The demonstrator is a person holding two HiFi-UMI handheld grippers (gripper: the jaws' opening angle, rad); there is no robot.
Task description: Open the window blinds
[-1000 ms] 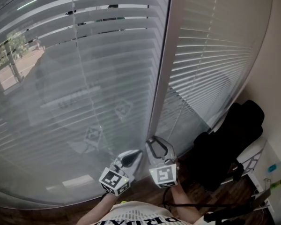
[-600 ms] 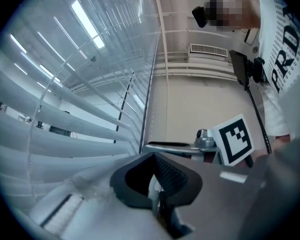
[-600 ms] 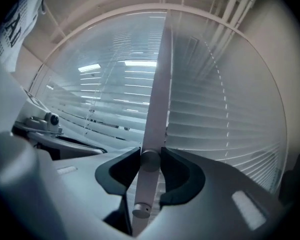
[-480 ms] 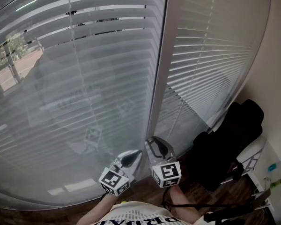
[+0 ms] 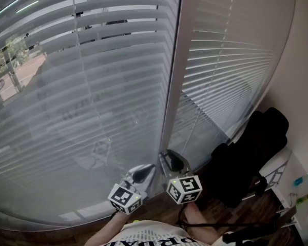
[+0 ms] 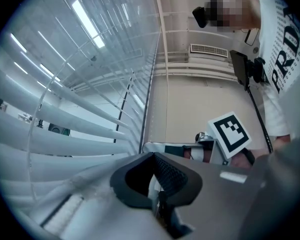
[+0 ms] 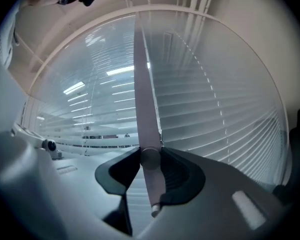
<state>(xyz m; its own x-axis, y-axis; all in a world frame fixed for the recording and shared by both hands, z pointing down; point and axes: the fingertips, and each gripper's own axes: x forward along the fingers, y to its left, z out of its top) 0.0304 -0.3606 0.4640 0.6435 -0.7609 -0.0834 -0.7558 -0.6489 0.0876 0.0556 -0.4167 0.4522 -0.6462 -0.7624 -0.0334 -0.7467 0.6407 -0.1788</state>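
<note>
Dark wood floor runs under a tall window. The left blinds stand slightly tilted, with a street showing through; the right blinds look closed. Between them rises a pale post. Right tongs clamp the blinds' wand; left tongs are pressed together just beside. A black bag sits on a white chair in the corner.

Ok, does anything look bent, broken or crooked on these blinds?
Nothing stands out. The slats of the left blind and the right blind lie even, with none bent or hanging. The wand runs straight, clamped in the right gripper.
</note>
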